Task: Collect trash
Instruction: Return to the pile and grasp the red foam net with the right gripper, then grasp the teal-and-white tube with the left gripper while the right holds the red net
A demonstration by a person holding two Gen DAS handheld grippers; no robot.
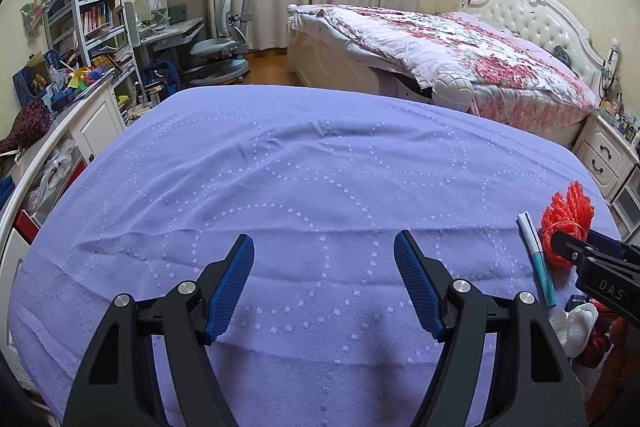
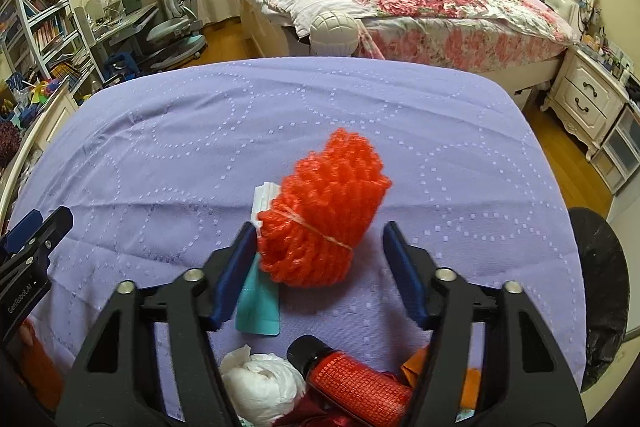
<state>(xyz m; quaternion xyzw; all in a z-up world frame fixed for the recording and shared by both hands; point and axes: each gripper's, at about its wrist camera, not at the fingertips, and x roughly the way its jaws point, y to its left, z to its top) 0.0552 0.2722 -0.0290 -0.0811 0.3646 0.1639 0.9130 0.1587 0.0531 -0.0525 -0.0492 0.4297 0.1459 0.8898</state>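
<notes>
I have both tools over the purple sheet. My right gripper is spread wide with the red net sitting between its fingers but not gripped; I see a clear gap on the right side, while the left finger is close to the net's lower edge, and I cannot tell if it touches. My left gripper is also released, holding nothing, over bare sheet well apart from the pile.

The trash sits at the near right of the sheet: the net, a teal-and-white packet tucked partly under it on the left, a white tissue wad nearer me, and a red bottle with a black cap beside the wad. A black bin bag shows at the right edge, off the sheet; I judge that is where things go.

Risks from here, as I see them:
1. The net is soft and springy; closing on its loose edge could let it squirt out or unroll from its rubber band.
2. The left finger rides over the packet, so a close may pinch the packet too and drag 2 things at once, dropping 1 on the way.
3. Going too low could snag the sheet.
</notes>
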